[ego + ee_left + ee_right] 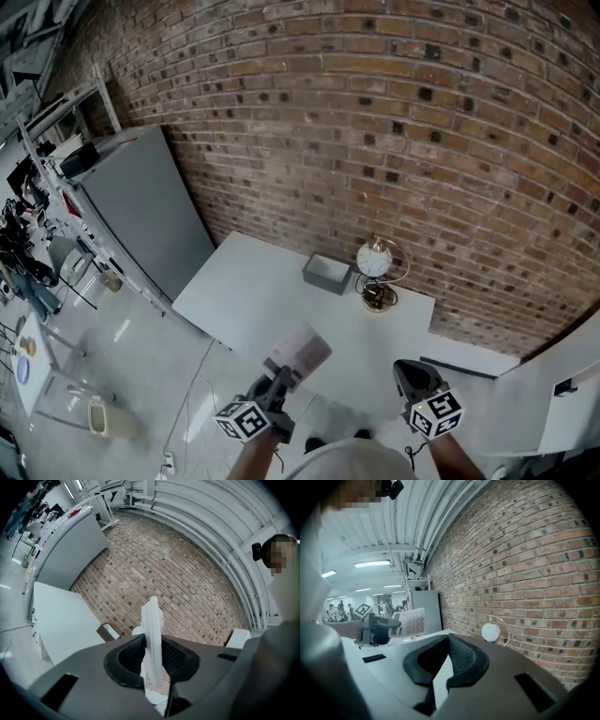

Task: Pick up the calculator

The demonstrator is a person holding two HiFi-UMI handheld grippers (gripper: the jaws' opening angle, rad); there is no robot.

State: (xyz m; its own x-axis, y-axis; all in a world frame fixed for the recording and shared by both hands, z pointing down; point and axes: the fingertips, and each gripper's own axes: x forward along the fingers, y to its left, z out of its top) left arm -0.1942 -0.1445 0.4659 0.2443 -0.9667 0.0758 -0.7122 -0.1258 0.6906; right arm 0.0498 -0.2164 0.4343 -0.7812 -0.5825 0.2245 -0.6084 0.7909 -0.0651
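Observation:
The calculator (300, 349) is a flat white slab with rows of pale keys, held up in the air over the near edge of the white table (248, 291). My left gripper (281, 377) is shut on its lower end. In the left gripper view the calculator (151, 620) stands edge-on, with both black pads pressed on its sides. From the right gripper view its key face (411, 620) shows at the left, sticking out of the left gripper (389, 625). My right gripper (410, 373) hovers to the right of it, apart, its jaws (448, 641) together and holding nothing.
A grey open box (326, 273) and a small white globe on a wire stand (374, 260) sit at the table's far side against the brick wall (394, 122). A tall grey cabinet (141, 211) stands left of the table. A white unit (553, 394) is at the right.

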